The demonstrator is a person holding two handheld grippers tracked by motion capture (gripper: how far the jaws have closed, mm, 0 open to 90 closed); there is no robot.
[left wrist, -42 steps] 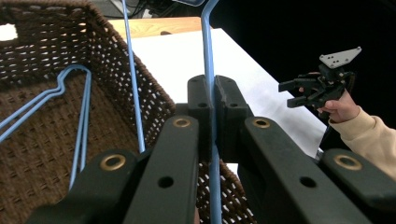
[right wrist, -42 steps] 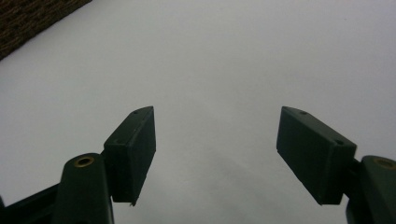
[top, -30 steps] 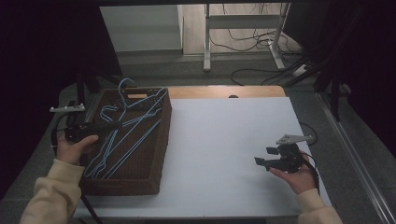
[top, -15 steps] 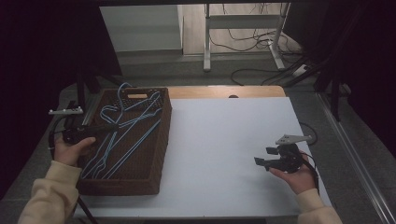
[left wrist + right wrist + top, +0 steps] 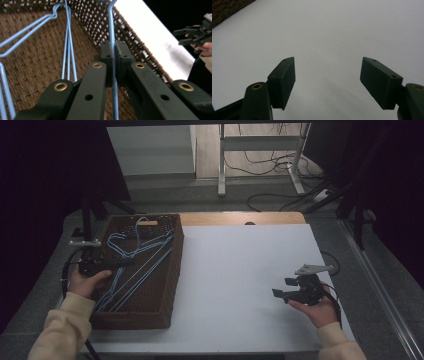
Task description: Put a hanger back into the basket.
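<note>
Blue wire hanger (image 5: 112,37) is pinched between the pads of the left gripper (image 5: 114,53); jaws pressed together on one thin rod of it, which runs straight up the gap btwn them. Same gripper in the high view (image 5: 117,263) sits at the left rim of the wicker basket (image 5: 167,285), reaching in over the pile of blue hangers (image 5: 137,255). Several of them lie tangled inside, long rods slanting from the near left corner toward the far right, hooks toward the far end. Which hanger of the pile is the clamped one is hard to tell from above; prob. one near the top of the pile. In the left gripper view, the basket's woven floor (image 5: 32,62) and mesh wall (image 5: 130,40) show around the rod, w/ two more rods (image 5: 68,50) lying to the left.

Basket stands on the left part of the white table (image 5: 240,270), touching its near-left area.

Right gripper (image 5: 283,288) is well apart, at the near right of the table, held in the person's hand above the white surface. Its jaws stand spread wide w/ nothing btwn them; pads (image 5: 283,80) show bare table behind.
</note>
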